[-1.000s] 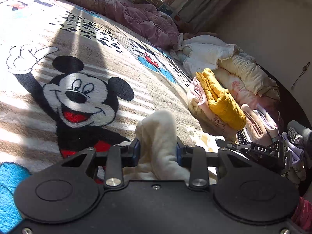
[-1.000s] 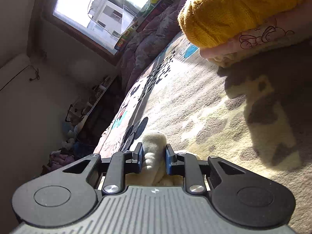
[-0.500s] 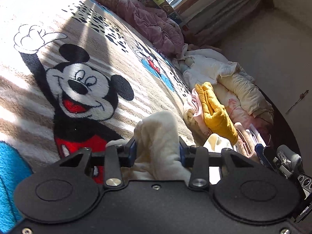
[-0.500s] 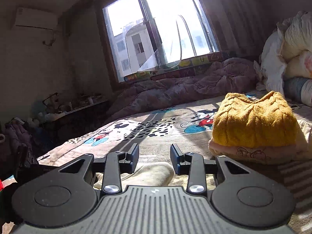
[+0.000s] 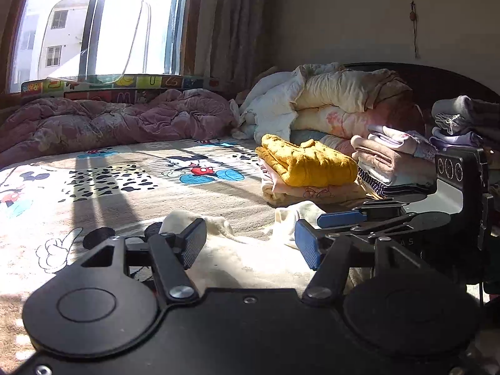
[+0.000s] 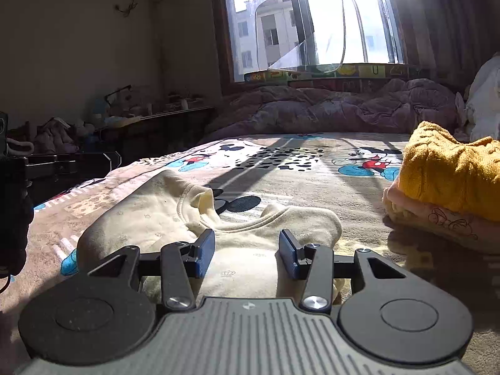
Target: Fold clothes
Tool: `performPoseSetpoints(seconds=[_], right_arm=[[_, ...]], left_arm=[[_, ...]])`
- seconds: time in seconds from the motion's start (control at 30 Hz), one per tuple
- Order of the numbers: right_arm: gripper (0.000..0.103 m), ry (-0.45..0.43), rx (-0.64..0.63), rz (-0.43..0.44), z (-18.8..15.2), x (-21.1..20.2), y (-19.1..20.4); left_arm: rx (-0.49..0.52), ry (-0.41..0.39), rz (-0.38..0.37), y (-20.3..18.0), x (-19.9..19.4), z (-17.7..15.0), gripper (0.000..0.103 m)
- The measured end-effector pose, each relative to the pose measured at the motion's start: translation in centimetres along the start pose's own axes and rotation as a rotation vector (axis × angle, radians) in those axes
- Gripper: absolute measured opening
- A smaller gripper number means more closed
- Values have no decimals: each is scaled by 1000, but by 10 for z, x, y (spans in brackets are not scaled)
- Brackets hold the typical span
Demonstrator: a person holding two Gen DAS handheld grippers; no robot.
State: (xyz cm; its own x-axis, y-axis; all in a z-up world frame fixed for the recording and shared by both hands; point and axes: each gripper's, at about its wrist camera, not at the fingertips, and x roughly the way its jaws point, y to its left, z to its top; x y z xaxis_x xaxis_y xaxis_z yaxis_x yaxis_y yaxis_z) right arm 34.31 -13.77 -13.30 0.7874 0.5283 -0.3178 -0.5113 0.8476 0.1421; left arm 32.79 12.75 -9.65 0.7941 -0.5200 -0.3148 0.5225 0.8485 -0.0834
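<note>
A cream baby garment point(image 6: 175, 215) lies flat on the Mickey Mouse blanket point(image 6: 300, 159), neckline towards the window. It also shows in the left wrist view point(image 5: 250, 256). My right gripper point(image 6: 247, 251) is open and empty, low over the garment's near part. My left gripper point(image 5: 250, 243) is open and empty over the same cloth. The right gripper's body also shows in the left wrist view point(image 5: 437, 206), at the right.
A folded mustard sweater point(image 5: 306, 164) on a pink folded piece point(image 5: 315, 192) lies right of the garment. More folded clothes point(image 5: 390, 156) and rolled quilts point(image 5: 337, 106) stand behind. A purple duvet point(image 5: 109, 122) lies under the window. A cluttered desk point(image 6: 150, 118) stands left of the bed.
Both grippers have let go of the cream garment and opened wide. The garment now lies flat on the blanket. Both cameras have tilted up to level.
</note>
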Motion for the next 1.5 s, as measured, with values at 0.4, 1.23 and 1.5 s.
performPoseSetpoints(seconds=[0.4, 1.23, 1.5], right_arm=[[52, 71, 122, 35, -13, 22, -27], [68, 15, -126, 81, -5, -9, -1], [72, 146, 108, 166, -13, 39, -43]], left_arm=[[-91, 143, -32, 23, 49, -29, 61], [66, 143, -4, 1, 30, -22, 67], [6, 209, 24, 15, 56, -32, 72]])
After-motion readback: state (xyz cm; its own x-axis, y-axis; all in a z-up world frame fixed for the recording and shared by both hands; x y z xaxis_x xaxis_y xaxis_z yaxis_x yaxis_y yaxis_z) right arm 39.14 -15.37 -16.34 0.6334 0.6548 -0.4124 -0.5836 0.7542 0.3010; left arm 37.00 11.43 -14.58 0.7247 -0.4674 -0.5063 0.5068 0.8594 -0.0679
